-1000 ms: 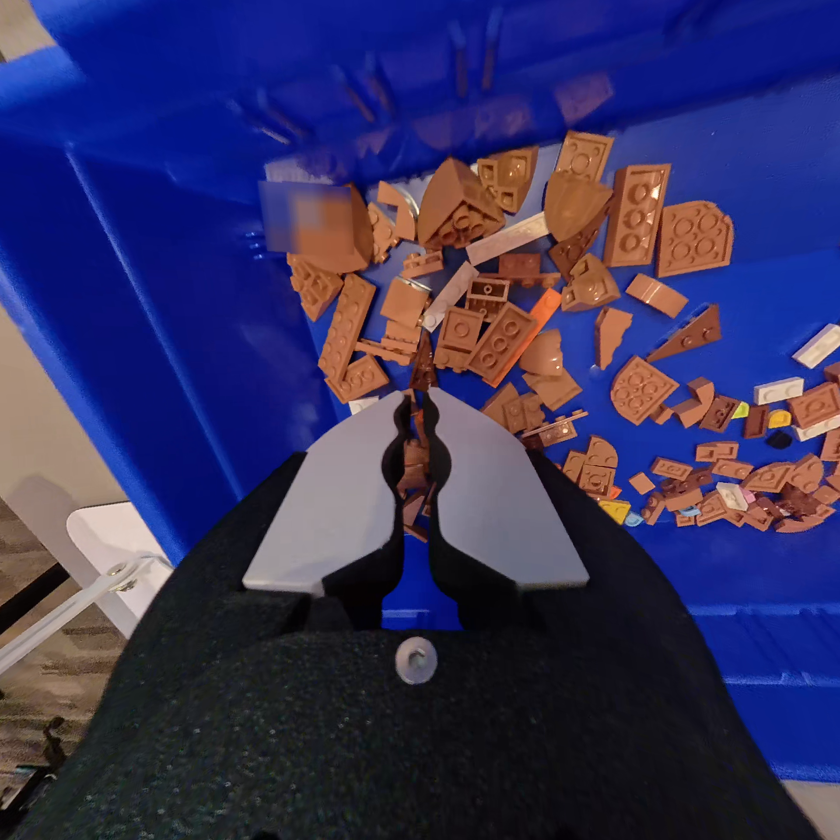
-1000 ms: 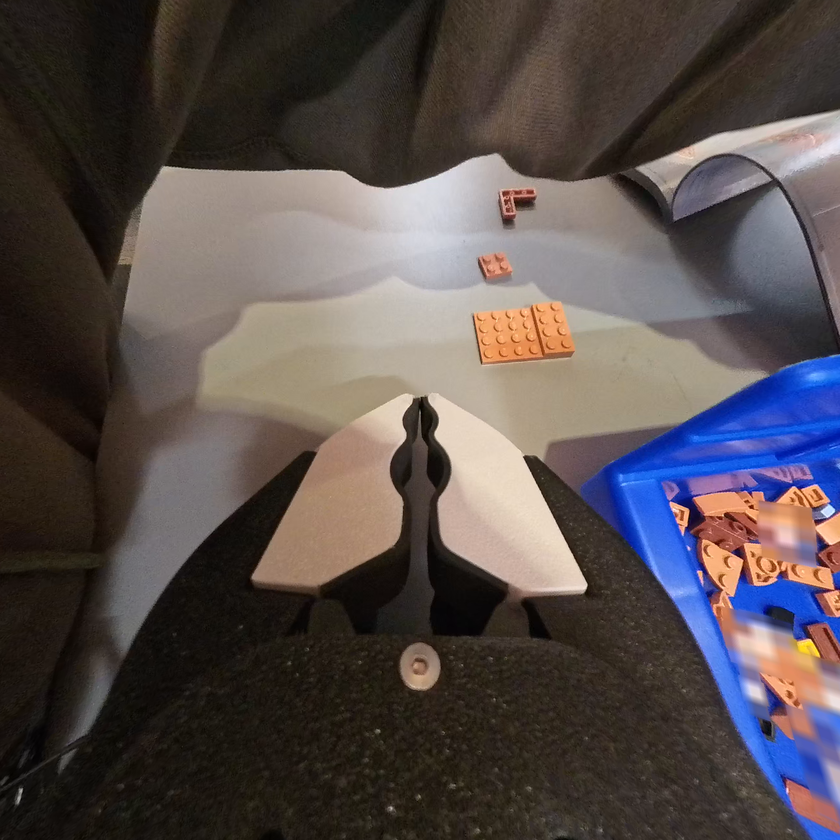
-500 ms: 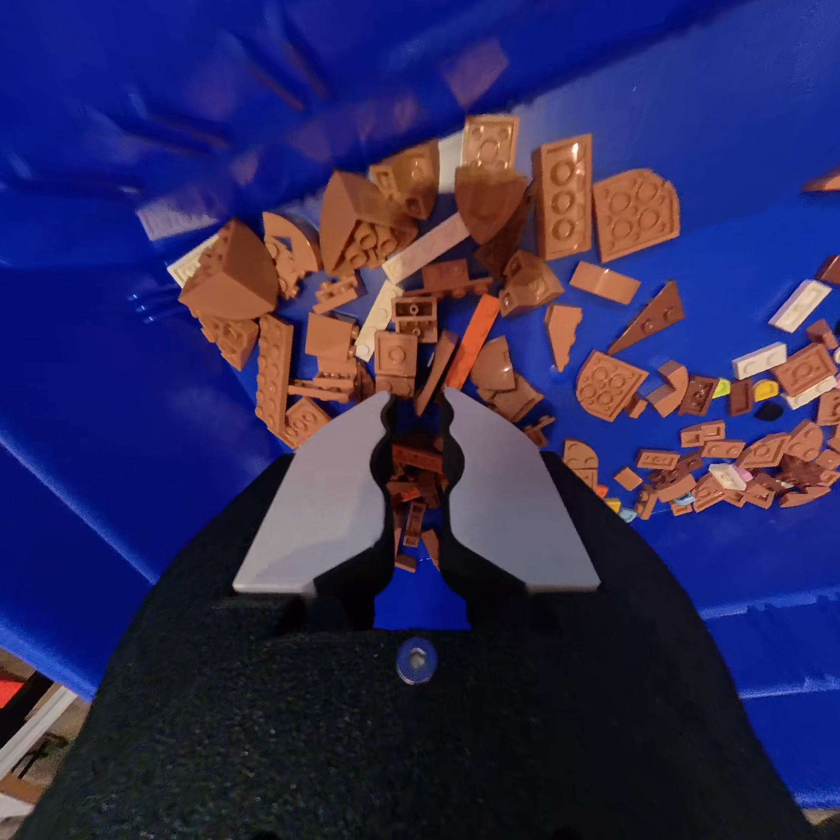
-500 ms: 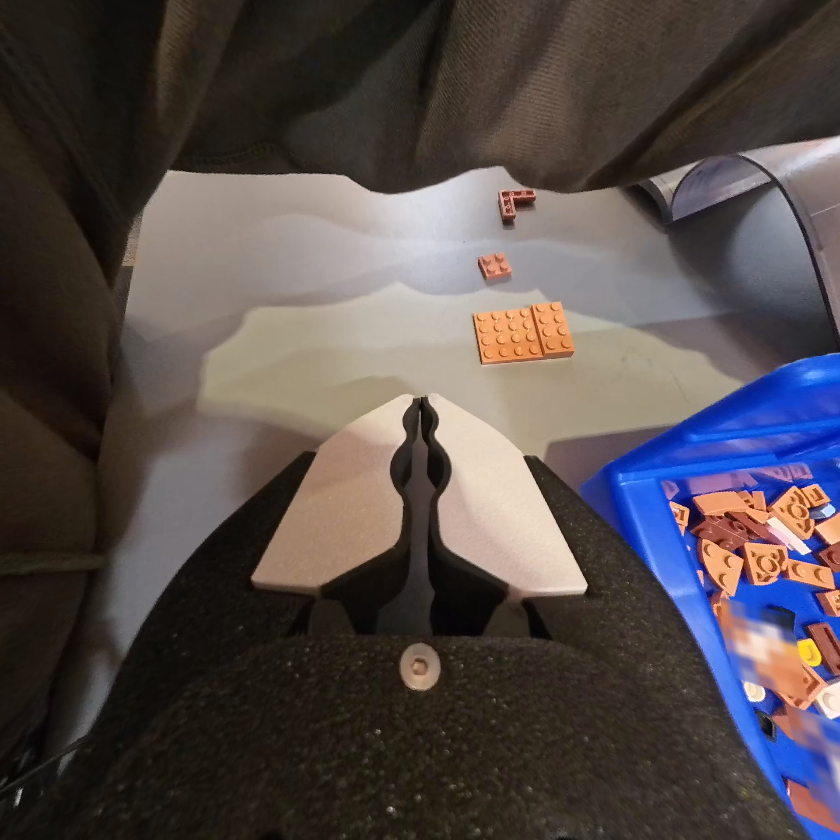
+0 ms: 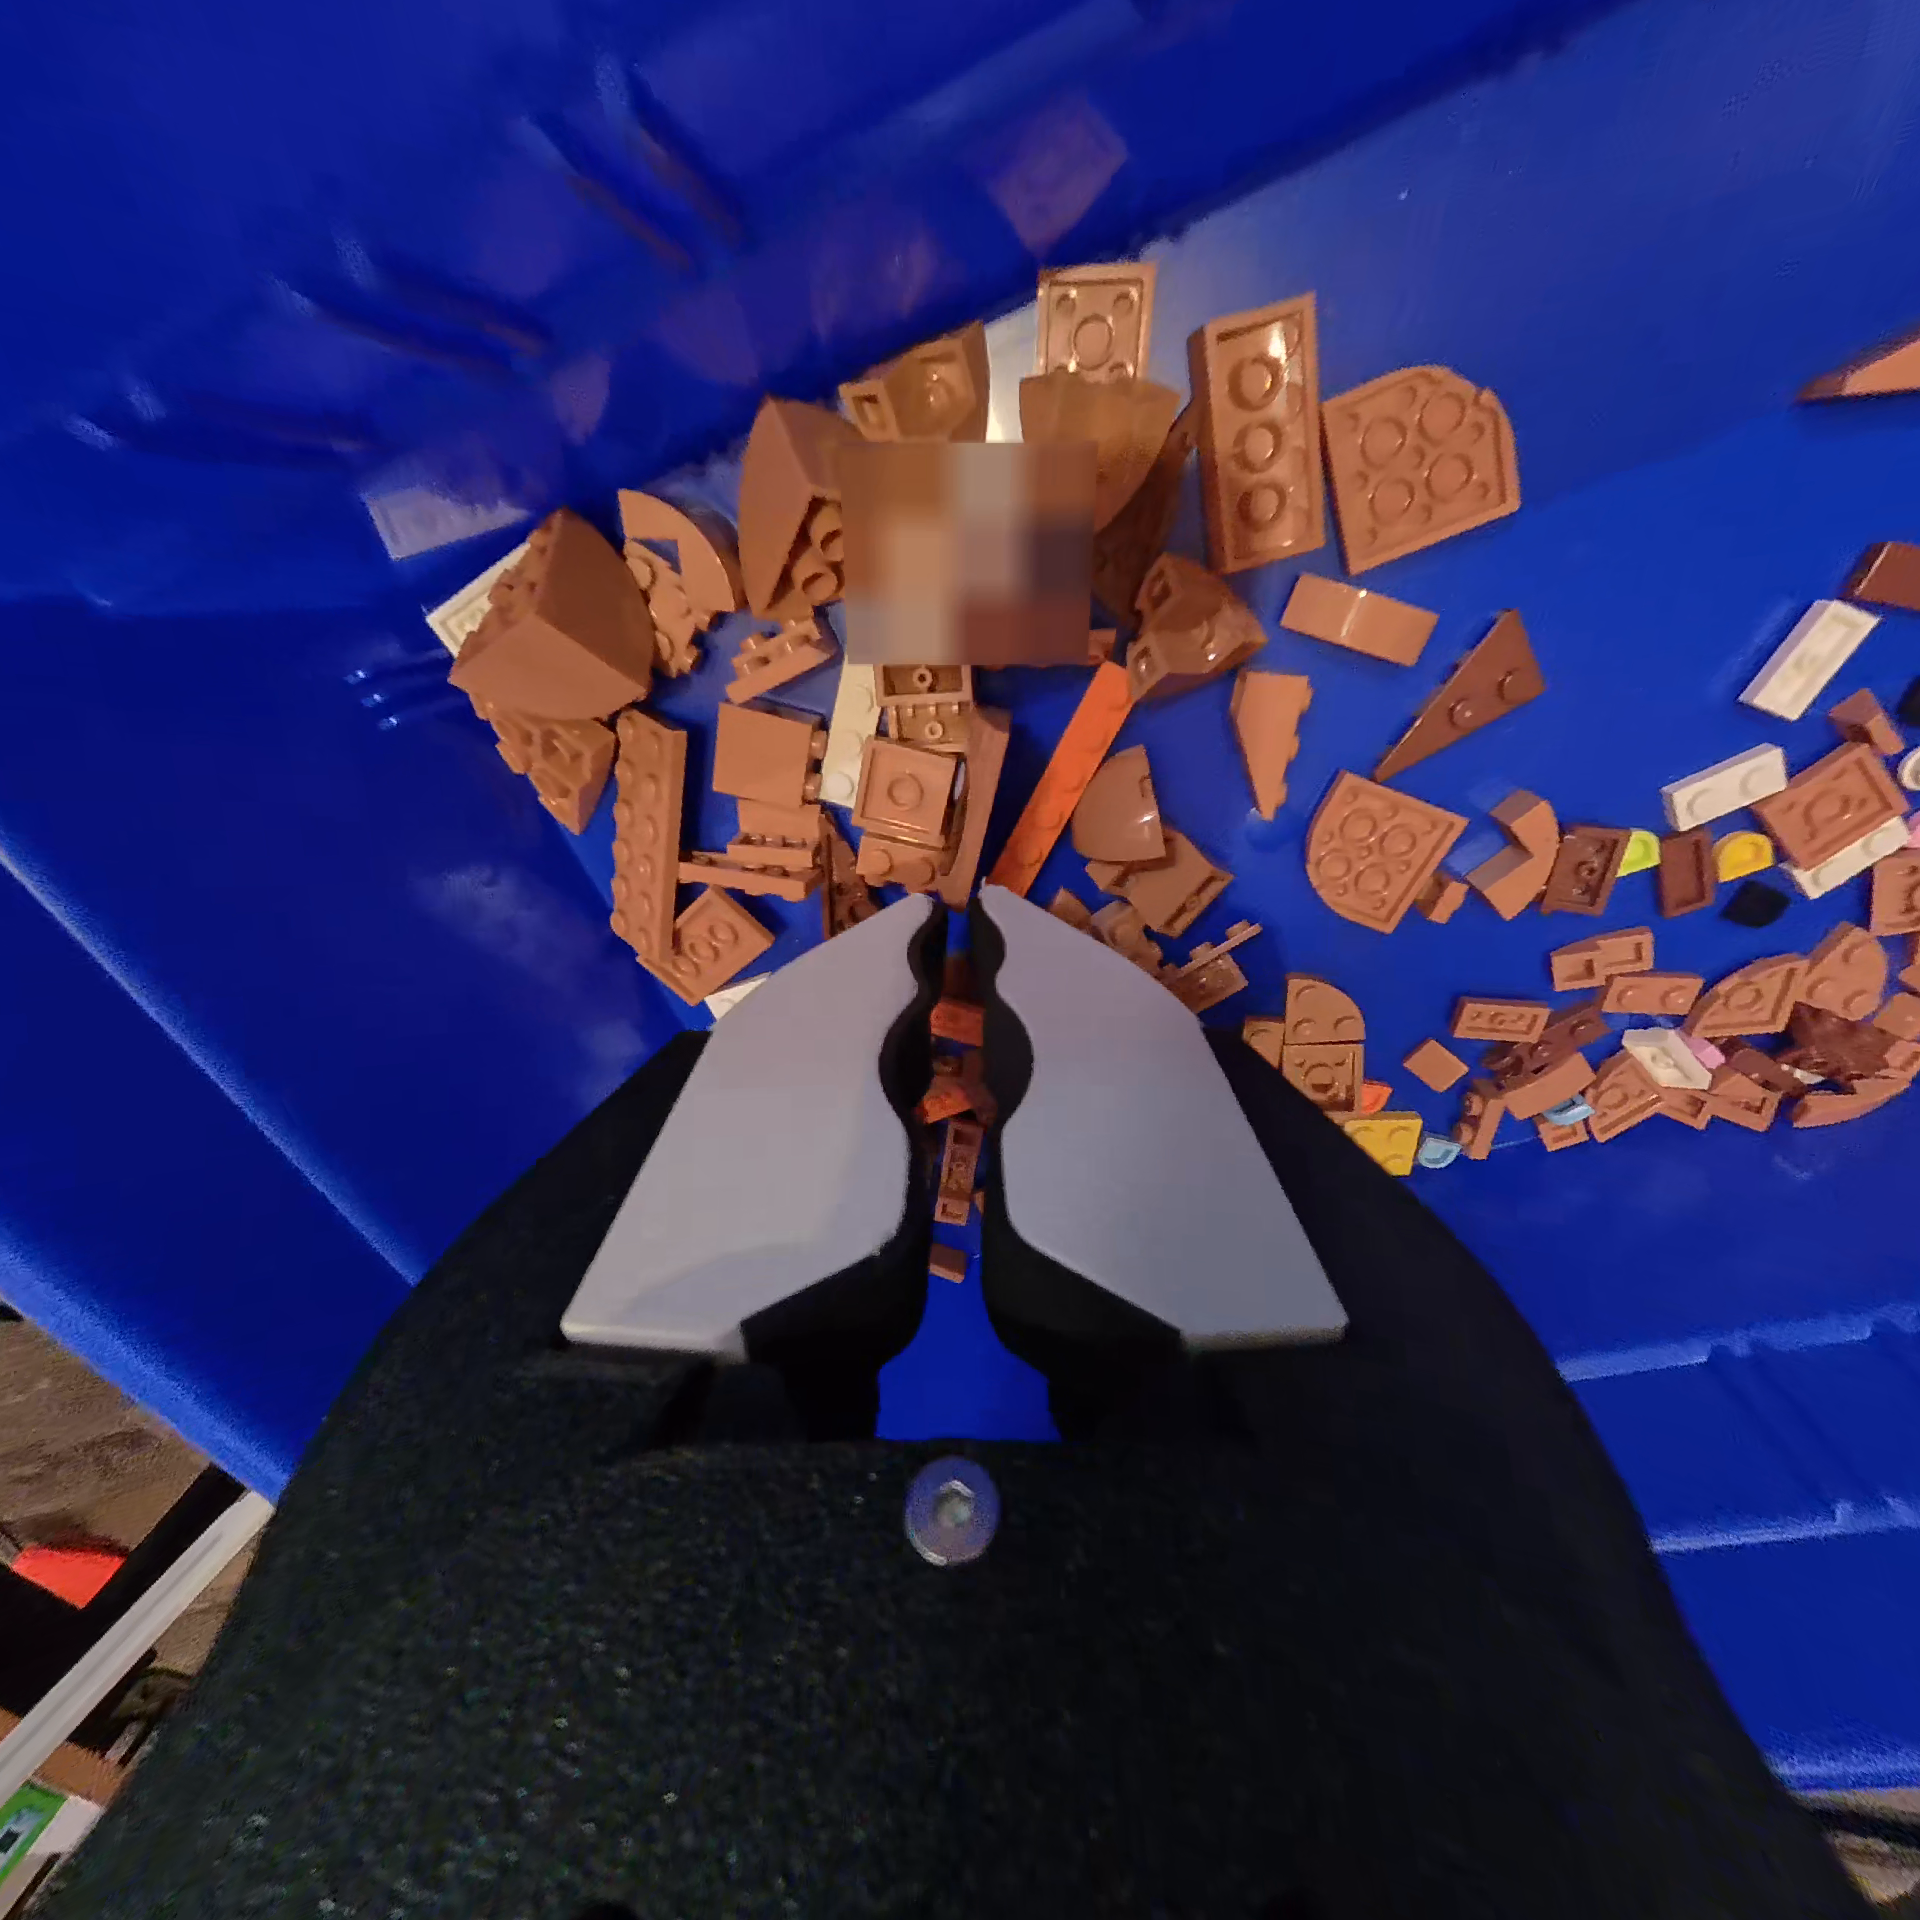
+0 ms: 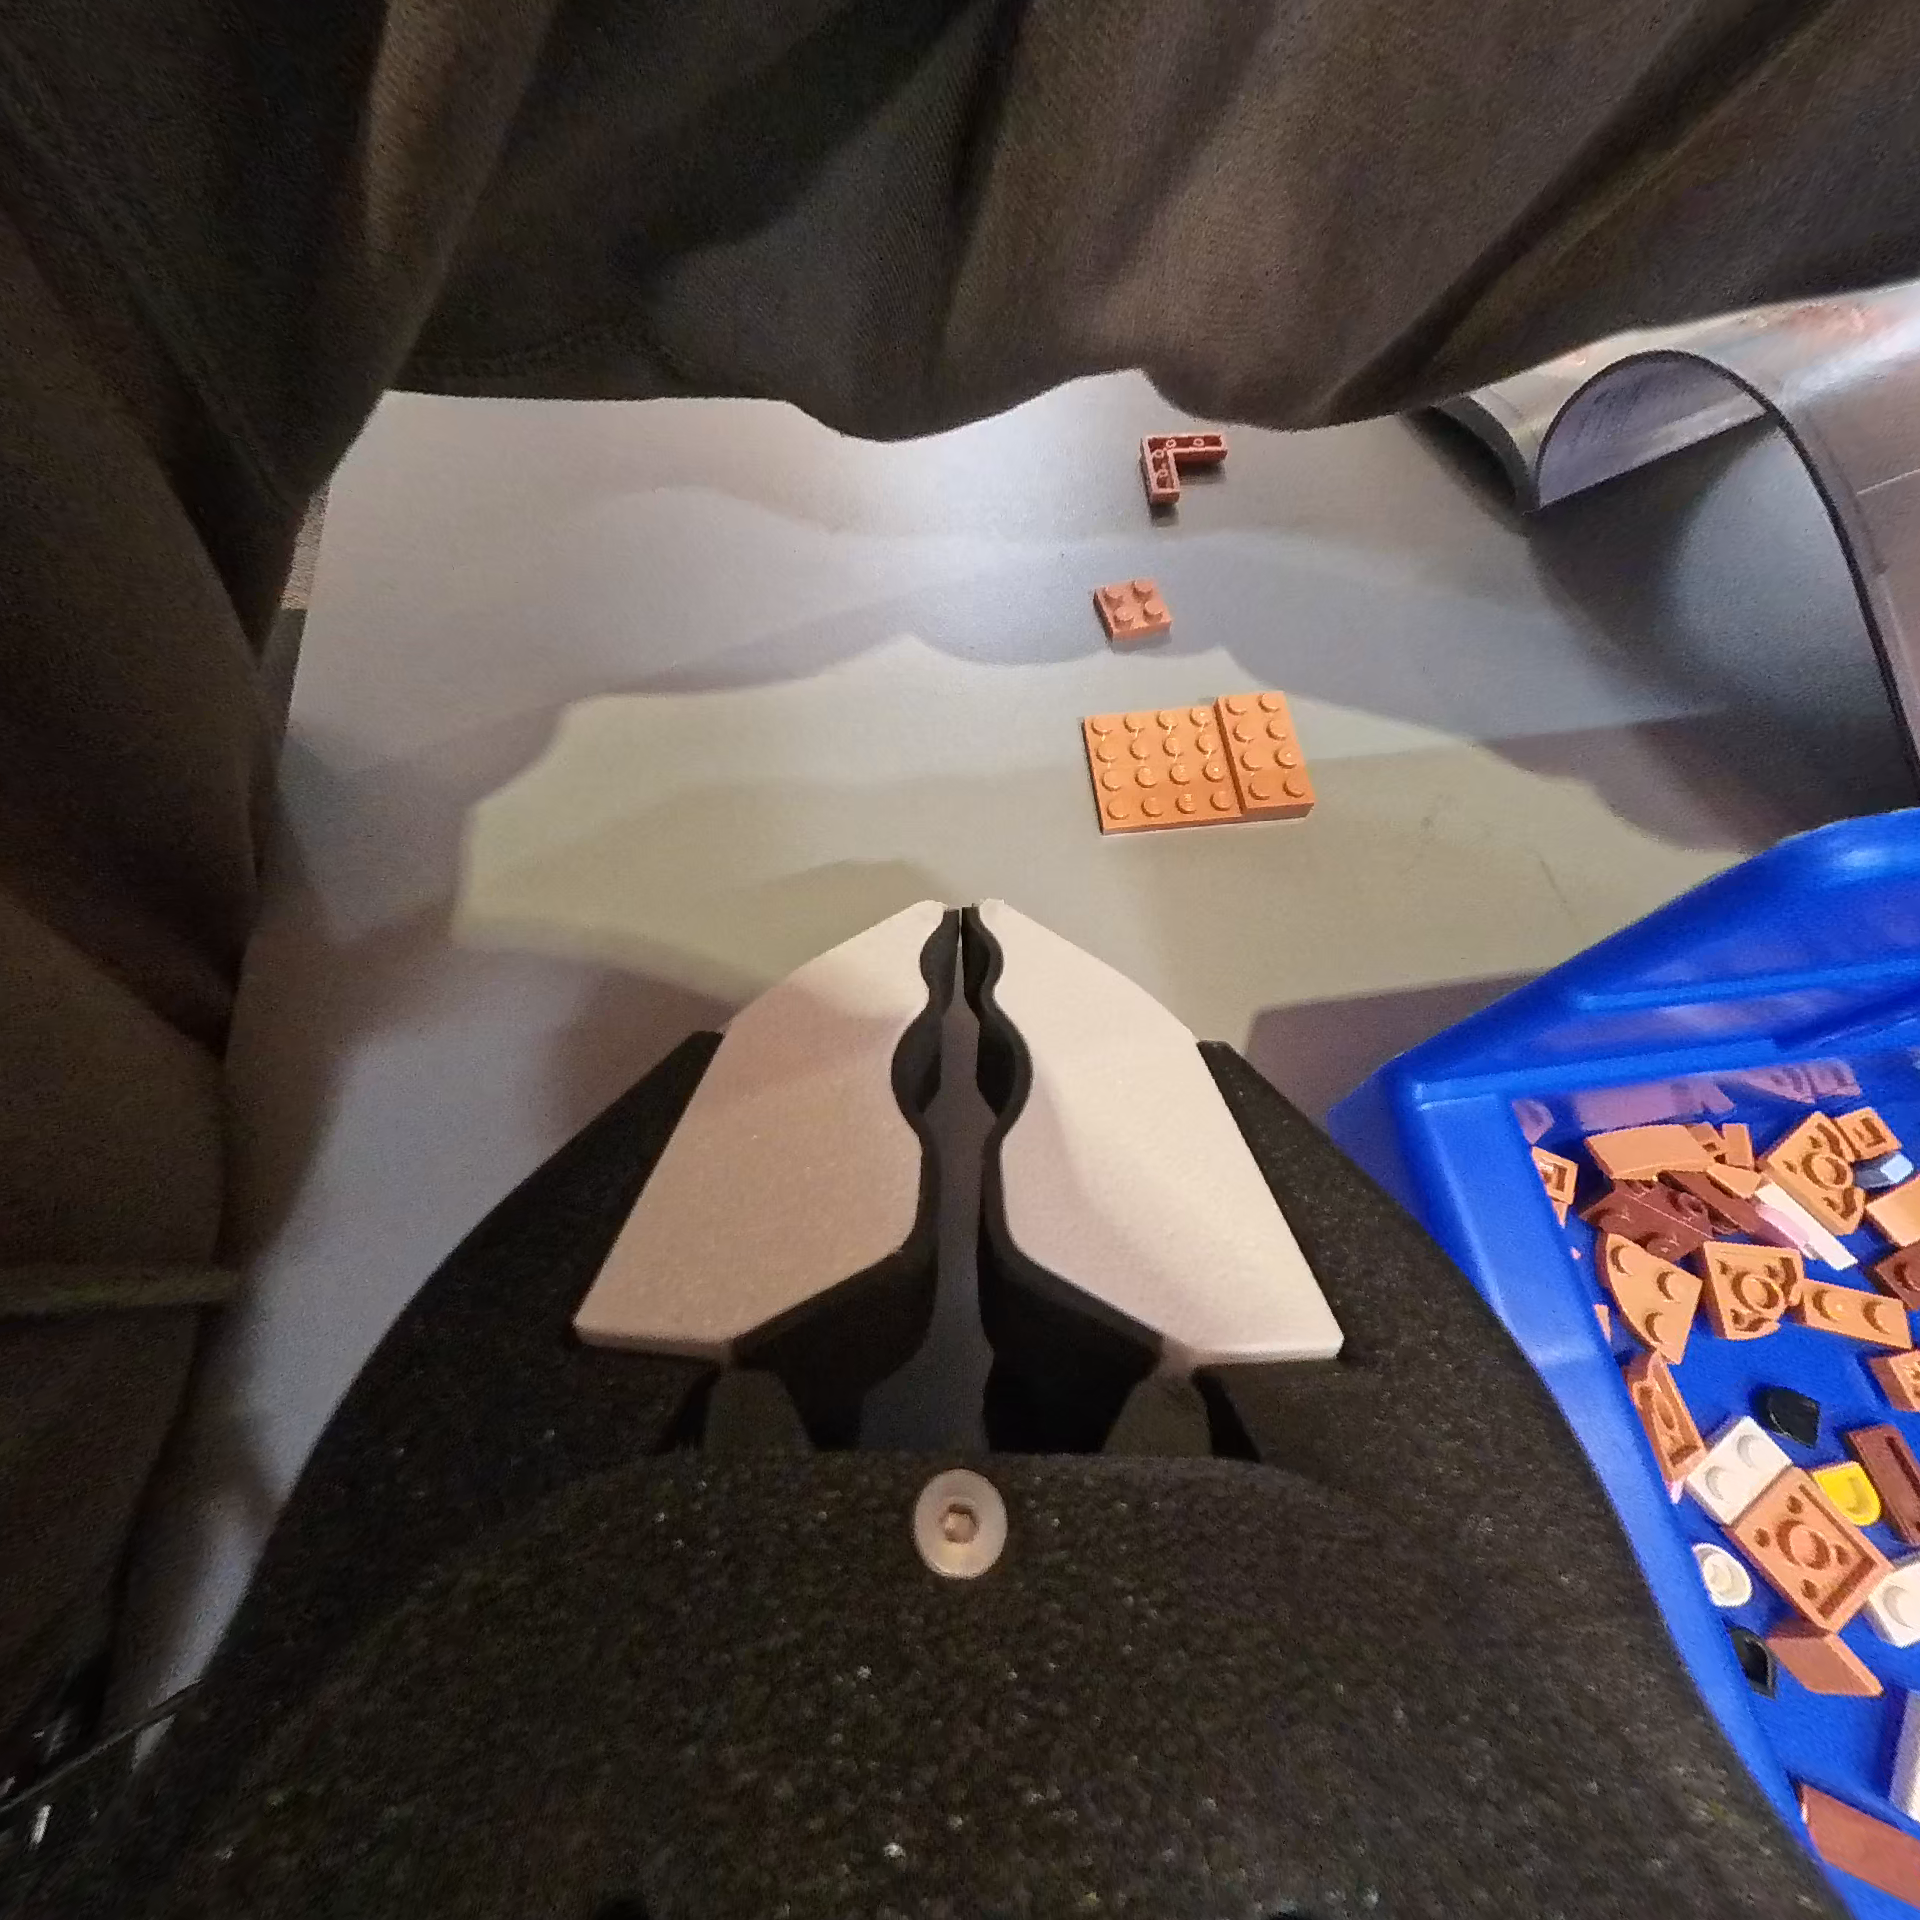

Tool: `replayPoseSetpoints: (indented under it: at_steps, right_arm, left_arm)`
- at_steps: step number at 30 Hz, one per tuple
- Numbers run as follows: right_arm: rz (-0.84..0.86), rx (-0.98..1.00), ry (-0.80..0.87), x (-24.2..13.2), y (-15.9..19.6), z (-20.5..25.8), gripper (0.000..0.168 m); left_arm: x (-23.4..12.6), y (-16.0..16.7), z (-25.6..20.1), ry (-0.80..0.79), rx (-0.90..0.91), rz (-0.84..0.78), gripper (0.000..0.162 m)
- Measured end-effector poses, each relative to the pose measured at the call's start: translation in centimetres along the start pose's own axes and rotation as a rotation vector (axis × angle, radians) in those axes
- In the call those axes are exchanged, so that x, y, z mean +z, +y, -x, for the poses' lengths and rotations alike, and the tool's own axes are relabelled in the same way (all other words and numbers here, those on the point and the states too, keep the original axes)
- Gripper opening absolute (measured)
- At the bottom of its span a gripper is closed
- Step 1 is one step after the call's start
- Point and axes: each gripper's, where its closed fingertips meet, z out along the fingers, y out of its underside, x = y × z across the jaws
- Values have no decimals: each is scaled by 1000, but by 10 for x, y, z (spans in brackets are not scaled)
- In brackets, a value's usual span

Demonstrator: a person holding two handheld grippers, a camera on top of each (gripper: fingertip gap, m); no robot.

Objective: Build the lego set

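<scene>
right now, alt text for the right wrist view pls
The right gripper, fingers shut and empty, hovers over a grey table facing an orange plate assembly, with two small brown pieces beyond and a blue bin of bricks at right.

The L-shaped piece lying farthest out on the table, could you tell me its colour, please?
Dark reddish brown; the L-shaped piece shows best in the right wrist view.
</scene>
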Motion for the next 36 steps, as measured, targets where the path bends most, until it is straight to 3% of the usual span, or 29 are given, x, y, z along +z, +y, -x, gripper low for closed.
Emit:
replayPoseSetpoints:
  at_steps: [12,18,20,23,32,36]
  right_arm:
    - [-2,3,-1,0,0,0,0]
    - [-1,1,-1,0,0,0,0]
    - [-1,1,-1,0,0,0,0]
    - [0,1,-2,0,0,0,0]
    - [0,0,-2,0,0,0,0]
    - [-1,-1,-2,0,0,1,0]
  left_arm:
    - [-12,11,6,-19,-67,13,3]
    - [-15,43,13,-60,-154,161,4]
    - [-13,46,13,-61,-160,177,11]
    - [-13,41,14,-66,-161,142,22]
    - [-12,-15,13,-57,-28,-112,24]
    - [-2,-17,13,-52,3,-93,25]
